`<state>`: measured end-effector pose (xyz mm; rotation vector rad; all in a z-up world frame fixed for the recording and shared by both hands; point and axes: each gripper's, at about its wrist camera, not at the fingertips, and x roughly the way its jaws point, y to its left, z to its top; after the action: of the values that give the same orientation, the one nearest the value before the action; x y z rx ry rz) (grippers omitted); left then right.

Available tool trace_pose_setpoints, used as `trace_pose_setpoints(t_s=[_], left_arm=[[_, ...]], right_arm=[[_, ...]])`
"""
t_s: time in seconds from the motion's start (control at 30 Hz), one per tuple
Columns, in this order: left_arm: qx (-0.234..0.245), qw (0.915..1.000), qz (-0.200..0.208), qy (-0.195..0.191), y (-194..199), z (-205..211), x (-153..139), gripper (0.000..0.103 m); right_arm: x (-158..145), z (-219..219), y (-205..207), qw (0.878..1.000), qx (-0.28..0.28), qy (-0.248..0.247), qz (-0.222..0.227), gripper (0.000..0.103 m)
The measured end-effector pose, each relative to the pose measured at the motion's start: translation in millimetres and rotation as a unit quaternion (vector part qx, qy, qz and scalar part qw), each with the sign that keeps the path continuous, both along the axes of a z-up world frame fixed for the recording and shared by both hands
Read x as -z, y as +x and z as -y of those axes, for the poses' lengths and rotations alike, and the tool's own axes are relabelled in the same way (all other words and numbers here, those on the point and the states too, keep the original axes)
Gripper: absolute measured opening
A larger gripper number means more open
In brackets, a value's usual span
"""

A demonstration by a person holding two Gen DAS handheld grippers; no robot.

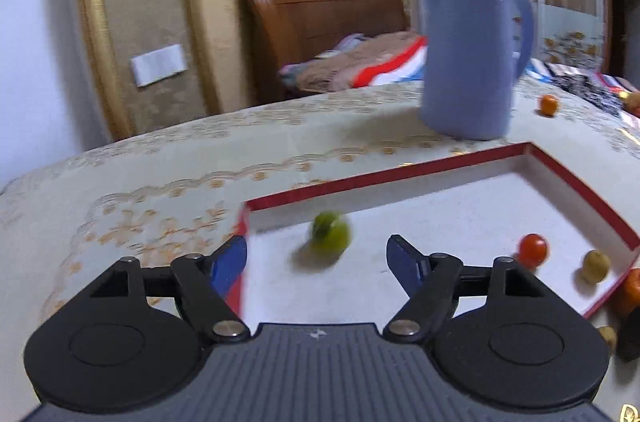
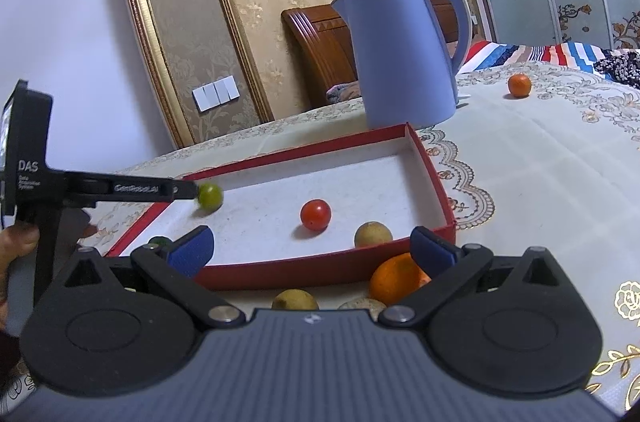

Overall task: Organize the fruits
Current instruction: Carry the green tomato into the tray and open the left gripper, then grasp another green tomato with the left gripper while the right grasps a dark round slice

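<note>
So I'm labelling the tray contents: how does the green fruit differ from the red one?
The green fruit lies near the tray's left wall, by the left gripper's open fingers; the red fruit sits mid-tray, alone. The green one shows motion blur; the red one is sharp. Both are small, round and inside the tray.

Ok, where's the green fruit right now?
The green fruit lies inside the red tray, near its far left corner just off the left gripper, whose open fingers hold nothing; red tomato sits to its right.

Blurred green fruit (image 1: 330, 236) in red tray (image 1: 384, 176)
</note>
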<state>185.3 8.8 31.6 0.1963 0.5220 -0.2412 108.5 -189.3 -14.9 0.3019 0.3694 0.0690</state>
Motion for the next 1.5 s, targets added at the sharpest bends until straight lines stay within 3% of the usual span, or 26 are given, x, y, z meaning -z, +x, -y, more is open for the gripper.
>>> trace_pose_setpoints(t_s=[0.2, 0.4, 0.5, 0.77, 0.9, 1.03, 1.17, 1.27, 1.33, 1.43, 1.5], left_arm=[[-0.016, 0.9982, 0.001, -0.058, -37.9, -35.3, -6.0, 0.077], [-0.014, 0.9982, 0.024, -0.053, -97.7, -50.8, -0.6, 0.077], [0.008, 0.9976, 0.011, -0.069, -116.4, -54.2, 1.9, 0.079], [0.015, 0.9991, 0.032, 0.021, -137.4, -36.5, 22.0, 0.079], [0.013, 0.9989, 0.034, 0.03, -136.5, -35.7, 27.1, 0.079], [0.007, 0.9984, 0.037, 0.042, -136.2, -35.2, 30.8, 0.079], [0.008, 0.9974, 0.042, 0.057, -134.6, -32.6, 30.2, 0.08], [0.022, 0.9992, 0.026, 0.022, -134.6, -44.1, 27.5, 0.08], [0.009, 0.9994, 0.027, 0.019, -131.8, -48.6, 29.8, 0.081], [0.012, 0.9996, 0.022, 0.01, -130.6, -50.3, 28.9, 0.081], [0.015, 0.9992, 0.029, 0.025, -131.5, -44.2, 30.0, 0.081]], right_arm=[[-0.1, 1.1, -2.1, 1.0, 0.006, 0.003, 0.006, 0.103], [0.1, 1.2, -2.1, 1.0, 0.009, 0.003, 0.005, 0.103], [-0.6, 1.8, -4.7, 1.0, 0.011, 0.005, 0.012, 0.103], [-6.9, 11.8, -40.0, 0.995, 0.022, -0.083, -0.043, 0.103], [-4.0, 18.3, -54.6, 0.993, 0.023, -0.105, -0.057, 0.103], [-1.4, 7.0, -48.5, 0.99, 0.009, -0.127, -0.065, 0.09], [-0.7, -1.4, -35.0, 0.989, 0.002, -0.132, -0.074, 0.087], [1.9, -1.8, -27.4, 0.988, 0.003, -0.128, -0.09, 0.075], [4.9, -1.2, -22.5, 0.987, -0.001, -0.124, -0.106, 0.062], [6.4, -1.9, -18.5, 0.986, -0.007, -0.118, -0.116, 0.061], [5.2, -4.5, -18.0, 0.986, -0.01, -0.122, -0.113, 0.061]])
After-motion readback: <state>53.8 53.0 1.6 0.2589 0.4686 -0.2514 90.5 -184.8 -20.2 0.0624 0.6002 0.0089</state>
